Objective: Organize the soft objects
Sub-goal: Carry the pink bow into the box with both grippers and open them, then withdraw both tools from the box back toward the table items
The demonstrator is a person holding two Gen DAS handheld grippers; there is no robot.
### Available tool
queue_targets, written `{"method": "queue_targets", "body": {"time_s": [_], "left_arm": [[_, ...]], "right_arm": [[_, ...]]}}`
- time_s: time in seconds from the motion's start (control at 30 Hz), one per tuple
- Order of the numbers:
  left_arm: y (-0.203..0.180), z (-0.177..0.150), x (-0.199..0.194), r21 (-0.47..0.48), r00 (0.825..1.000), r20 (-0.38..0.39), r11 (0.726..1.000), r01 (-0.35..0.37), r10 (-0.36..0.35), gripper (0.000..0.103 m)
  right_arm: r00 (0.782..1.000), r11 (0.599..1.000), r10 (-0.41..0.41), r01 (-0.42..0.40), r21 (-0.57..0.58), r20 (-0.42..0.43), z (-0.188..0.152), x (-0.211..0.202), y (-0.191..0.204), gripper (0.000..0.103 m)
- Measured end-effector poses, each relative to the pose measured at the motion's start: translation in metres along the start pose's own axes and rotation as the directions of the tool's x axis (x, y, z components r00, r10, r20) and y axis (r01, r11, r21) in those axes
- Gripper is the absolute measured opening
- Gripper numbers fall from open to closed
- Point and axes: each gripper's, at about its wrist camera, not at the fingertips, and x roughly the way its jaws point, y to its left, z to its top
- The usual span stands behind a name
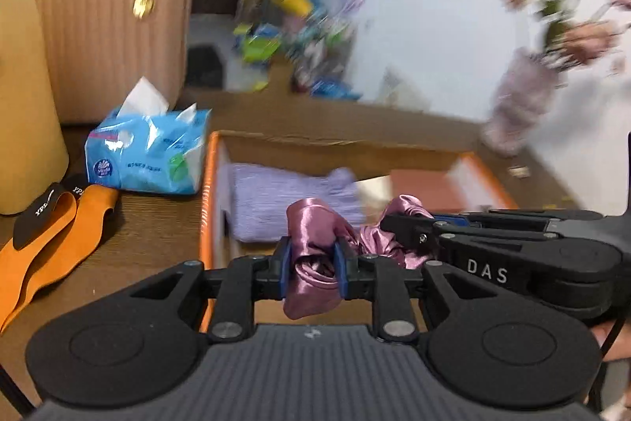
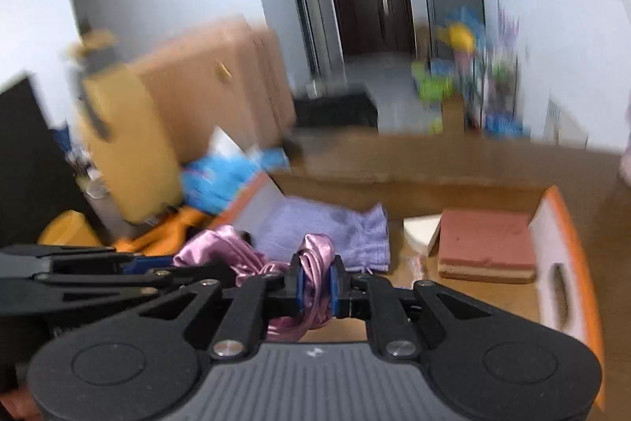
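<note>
Tissue pack (image 1: 148, 150) on counter (image 1: 157, 235), far left. Left claw (image 1: 314, 269) clamped on one end of pink satin cloth (image 1: 315, 235); right claw (image 2: 315, 283) pinching other end. Cloth slung between, over orange-rimmed box (image 1: 207, 208), likely for dropping beside lilac cloth (image 1: 292, 200) and sponge (image 2: 487, 247).

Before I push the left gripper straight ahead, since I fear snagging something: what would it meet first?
Probably the lavender knit cloth inside the orange-rimmed box; the left gripper, shut on the pink satin fabric, points at it, though depth is unclear.
</note>
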Motion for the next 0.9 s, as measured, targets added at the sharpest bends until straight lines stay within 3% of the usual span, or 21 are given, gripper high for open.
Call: {"method": "queue_targets", "body": {"time_s": [0.13,0.27,0.43,0.5,0.57,0.67,0.73,0.77,0.83,0.9], "left_arm": [[0.003,0.002,0.034,0.075,0.996,-0.017,0.994,-0.083,0.085,0.029],[0.009,-0.003,0.033,0.117,0.994,0.015,0.987,-0.109,0.108,0.036],[0.008,0.003,0.007,0.118,0.992,0.042,0.985,-0.123,0.119,0.039],[0.005,0.006,-0.018,0.125,0.990,0.081,0.984,-0.125,0.116,0.050],[0.001,0.006,-0.049,0.137,0.984,0.134,0.981,-0.137,0.119,0.069],[-0.001,-0.001,-0.092,0.136,0.963,0.228,0.975,-0.177,0.143,0.079],[-0.003,-0.009,-0.118,0.146,0.946,0.284,0.968,-0.206,0.159,0.086],[-0.003,-0.014,-0.132,0.136,0.930,0.327,0.966,-0.221,0.167,0.092],[-0.004,-0.024,-0.153,0.102,0.897,0.398,0.962,-0.253,0.194,0.098],[-0.010,-0.034,-0.172,0.103,0.874,0.444,0.958,-0.269,0.198,0.098]], "right_arm": [[0.991,0.998,-0.023,0.029,0.047,-0.130,0.009,0.057,-0.008,0.020],[0.990,0.998,-0.048,0.053,0.037,-0.131,0.006,0.067,-0.008,0.027],[0.996,0.998,-0.048,0.051,0.038,-0.081,0.010,0.031,-0.014,0.034],[0.997,0.997,-0.070,0.071,0.023,-0.042,0.014,0.004,-0.017,0.038],[0.995,0.995,-0.096,0.096,0.013,0.011,0.015,-0.035,-0.024,0.045],[0.984,0.990,-0.144,0.144,0.016,0.105,0.008,-0.094,-0.037,0.056],[0.970,0.984,-0.178,0.176,0.025,0.168,0.001,-0.129,-0.044,0.072],[0.958,0.982,-0.190,0.188,0.029,0.216,-0.005,-0.148,-0.046,0.078],[0.922,0.974,-0.223,0.223,0.036,0.316,-0.018,-0.180,-0.047,0.103],[0.885,0.965,-0.249,0.260,0.025,0.392,-0.032,-0.207,-0.046,0.103]]}}
